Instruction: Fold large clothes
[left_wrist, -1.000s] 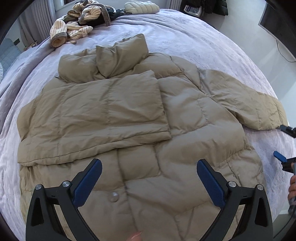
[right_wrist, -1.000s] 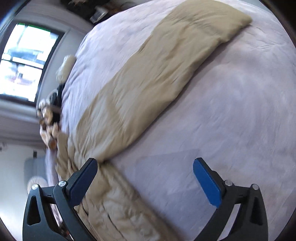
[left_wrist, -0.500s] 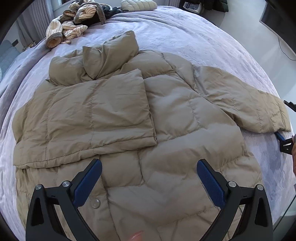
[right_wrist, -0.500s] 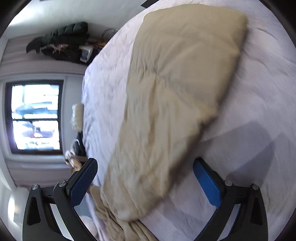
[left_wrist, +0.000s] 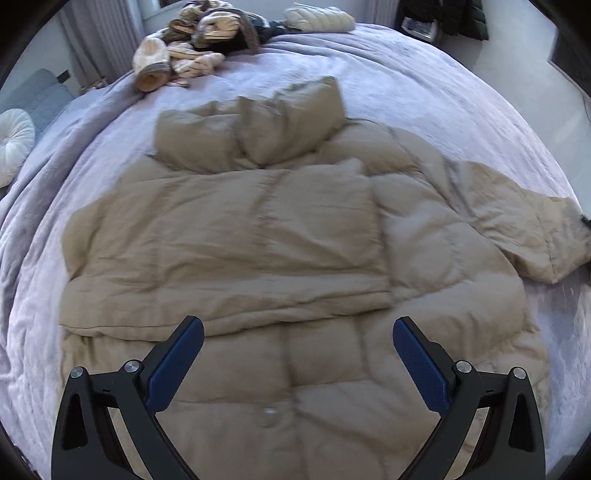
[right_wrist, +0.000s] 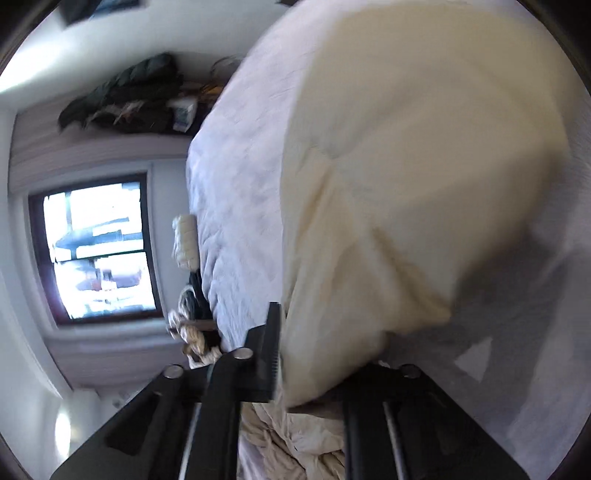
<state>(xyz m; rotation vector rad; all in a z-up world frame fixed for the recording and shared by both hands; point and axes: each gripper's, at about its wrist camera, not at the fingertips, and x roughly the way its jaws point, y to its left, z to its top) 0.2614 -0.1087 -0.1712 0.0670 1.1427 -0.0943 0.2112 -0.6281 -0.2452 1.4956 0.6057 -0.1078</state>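
A large tan puffer jacket (left_wrist: 258, 240) lies spread on the lilac bed (left_wrist: 424, 81). Its left sleeve is folded across the chest; its right sleeve (left_wrist: 535, 236) stretches toward the bed's right edge. My left gripper (left_wrist: 297, 349) hovers open and empty over the jacket's lower front. In the right wrist view the right gripper (right_wrist: 314, 354) is shut on the cuff end of that sleeve (right_wrist: 406, 184), which fills the view. One finger (right_wrist: 271, 350) shows against the fabric; the other is hidden by it.
A heap of striped and dark clothes (left_wrist: 192, 48) and a pale quilted garment (left_wrist: 317, 18) lie at the bed's far end. A white round cushion (left_wrist: 11, 144) sits left of the bed. A window (right_wrist: 99, 243) and dark clothes on a shelf (right_wrist: 125, 99) show on the wall.
The right gripper has closed on the end of the right sleeve, having been open beside it. The left gripper has drawn back a little over the jacket and stays open.
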